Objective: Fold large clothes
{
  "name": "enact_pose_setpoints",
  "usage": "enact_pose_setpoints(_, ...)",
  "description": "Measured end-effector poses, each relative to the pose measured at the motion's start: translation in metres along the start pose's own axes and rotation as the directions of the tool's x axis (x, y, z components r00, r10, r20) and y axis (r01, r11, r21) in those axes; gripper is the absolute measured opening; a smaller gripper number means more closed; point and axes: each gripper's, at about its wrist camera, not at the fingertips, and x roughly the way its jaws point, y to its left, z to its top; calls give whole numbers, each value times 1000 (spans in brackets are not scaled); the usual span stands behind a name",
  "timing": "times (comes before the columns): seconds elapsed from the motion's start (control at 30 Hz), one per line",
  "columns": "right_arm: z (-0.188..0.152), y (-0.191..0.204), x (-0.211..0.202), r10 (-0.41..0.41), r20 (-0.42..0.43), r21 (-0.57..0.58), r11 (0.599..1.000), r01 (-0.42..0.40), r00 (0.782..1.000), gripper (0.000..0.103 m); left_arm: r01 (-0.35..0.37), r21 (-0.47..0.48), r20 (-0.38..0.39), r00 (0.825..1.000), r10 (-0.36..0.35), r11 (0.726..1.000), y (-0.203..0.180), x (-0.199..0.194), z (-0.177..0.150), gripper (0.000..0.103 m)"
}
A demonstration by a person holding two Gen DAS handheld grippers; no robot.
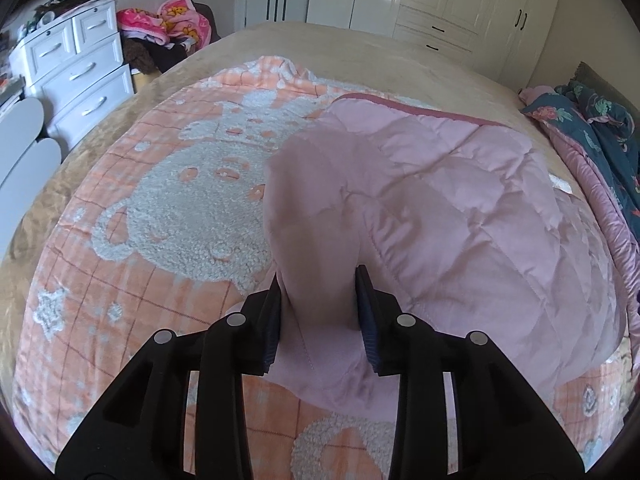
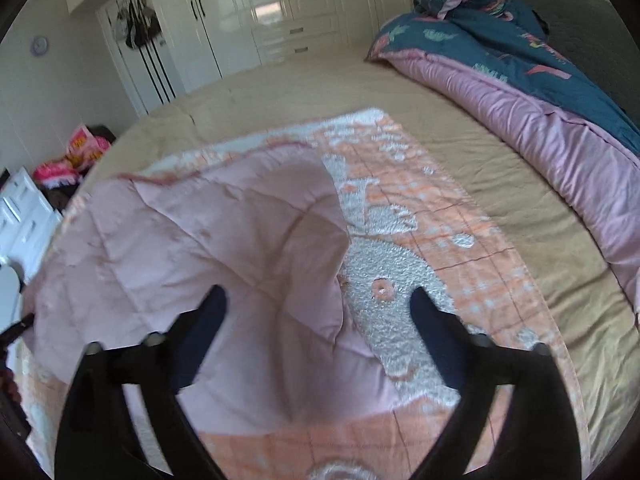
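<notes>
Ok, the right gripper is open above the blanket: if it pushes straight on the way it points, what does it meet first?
Most likely the folded-over pink quilted side of the blanket, near its edge with the fuzzy orange-and-white face. The right gripper is open with nothing between its fingers. Depth is unclear.

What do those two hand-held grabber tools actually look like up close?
Both are matte black plastic. The left gripper has two angular black arms studded with round silver pivot pins, ending in dark blue ribbed pads. The right gripper is built the same, with dark blue fingers, though blurred. No cables, markings or sleeves show.
</notes>
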Motion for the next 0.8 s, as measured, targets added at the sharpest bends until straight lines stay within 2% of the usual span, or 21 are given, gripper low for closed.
enact_pose_setpoints(0.37, -11, 14, -72, 54, 59, -32, 998, -52, 997, 99, 25, -16, 22, 999, -24, 1000, 6, -31, -7, 27)
enact_pose_setpoints(0.67, -25, 21, -114, 86, 91, -43, 996, -82, 992, 99, 55, -21, 59, 997, -53, 998, 7, -78, -15, 55)
enact_pose_setpoints(0.73, -30, 24, -125, 92, 115, -52, 995, -87, 989, 99, 68, -21, 67, 996, -67, 997, 7, -90, -20, 69)
enact_pose_setpoints(0.8, -34, 27, -134, 95, 130, -71, 994, -87, 987, 99, 96, -27, 75, 993, -93, 995, 9, -104, -26, 77)
